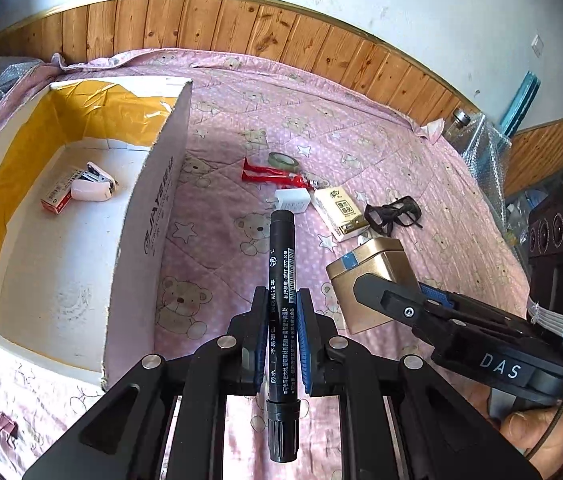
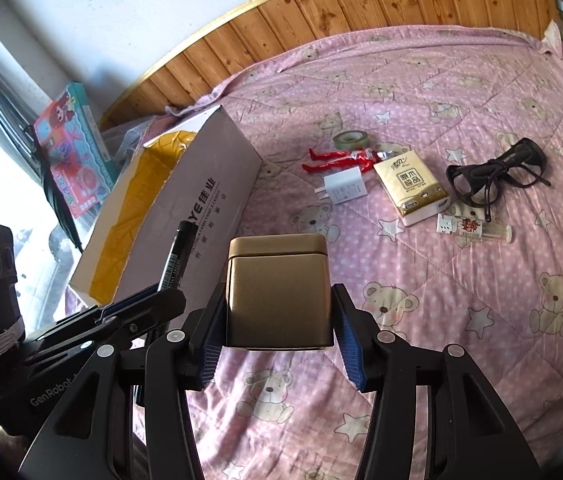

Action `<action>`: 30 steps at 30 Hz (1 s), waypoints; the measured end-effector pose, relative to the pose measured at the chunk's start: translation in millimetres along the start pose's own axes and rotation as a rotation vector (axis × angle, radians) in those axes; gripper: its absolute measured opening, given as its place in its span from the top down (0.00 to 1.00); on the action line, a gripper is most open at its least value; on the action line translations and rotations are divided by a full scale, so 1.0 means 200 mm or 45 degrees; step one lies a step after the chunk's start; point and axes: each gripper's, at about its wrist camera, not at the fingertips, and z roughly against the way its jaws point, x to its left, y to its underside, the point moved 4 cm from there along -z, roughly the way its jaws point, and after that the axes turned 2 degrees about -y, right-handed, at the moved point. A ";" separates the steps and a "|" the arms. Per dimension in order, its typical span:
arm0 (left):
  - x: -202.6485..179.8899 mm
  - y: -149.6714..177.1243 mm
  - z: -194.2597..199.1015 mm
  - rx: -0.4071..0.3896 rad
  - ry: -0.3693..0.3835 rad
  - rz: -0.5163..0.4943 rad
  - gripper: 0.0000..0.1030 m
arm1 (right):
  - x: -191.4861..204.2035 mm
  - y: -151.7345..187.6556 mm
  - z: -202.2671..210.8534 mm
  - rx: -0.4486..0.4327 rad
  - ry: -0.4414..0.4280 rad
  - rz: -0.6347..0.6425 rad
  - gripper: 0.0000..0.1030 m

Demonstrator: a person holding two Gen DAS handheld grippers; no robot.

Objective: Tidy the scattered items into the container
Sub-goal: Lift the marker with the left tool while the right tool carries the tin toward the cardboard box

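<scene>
My left gripper (image 1: 281, 296) is shut on a black marker (image 1: 281, 256), which points forward just right of the open cardboard box (image 1: 165, 200). Inside the box lie a pink stapler (image 1: 95, 188) and a red staple packet (image 1: 55, 198). My right gripper (image 2: 279, 292) is shut on a gold tin (image 2: 277, 292), held above the pink quilt. Scattered further off are a tape roll (image 2: 351, 139), a red figure (image 2: 337, 159), a white charger (image 2: 345, 190), a tissue pack (image 2: 411, 192), black glasses (image 2: 497, 176) and a small vial (image 2: 477, 230).
The pink bear-print quilt (image 2: 461, 320) covers the bed, with a wood-panelled wall (image 1: 241, 24) behind it. A toy box (image 2: 77, 152) leans left of the cardboard box. Bubble wrap and a bottle (image 1: 461, 120) sit at the far right corner. A small clip (image 1: 5, 428) lies near the front left.
</scene>
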 end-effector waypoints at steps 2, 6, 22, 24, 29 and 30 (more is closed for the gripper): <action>0.02 -0.02 0.02 -0.008 0.010 0.020 0.86 | 0.03 -0.01 0.00 0.000 -0.008 0.009 0.49; 0.05 -0.04 0.07 -0.034 0.033 0.046 0.86 | 0.09 -0.02 -0.01 0.002 -0.018 0.030 0.49; 0.21 -0.16 0.31 -0.183 -0.015 0.103 0.86 | 0.38 -0.17 0.02 -0.051 -0.057 0.162 0.49; 0.26 -0.18 0.34 -0.215 -0.062 0.106 0.86 | 0.43 -0.19 0.01 -0.054 -0.063 0.188 0.49; 0.41 -0.21 0.39 -0.251 -0.189 0.116 0.86 | 0.58 -0.22 -0.04 -0.052 -0.088 0.267 0.49; 0.45 -0.21 0.39 -0.254 -0.209 0.123 0.86 | 0.61 -0.23 -0.05 -0.050 -0.095 0.281 0.49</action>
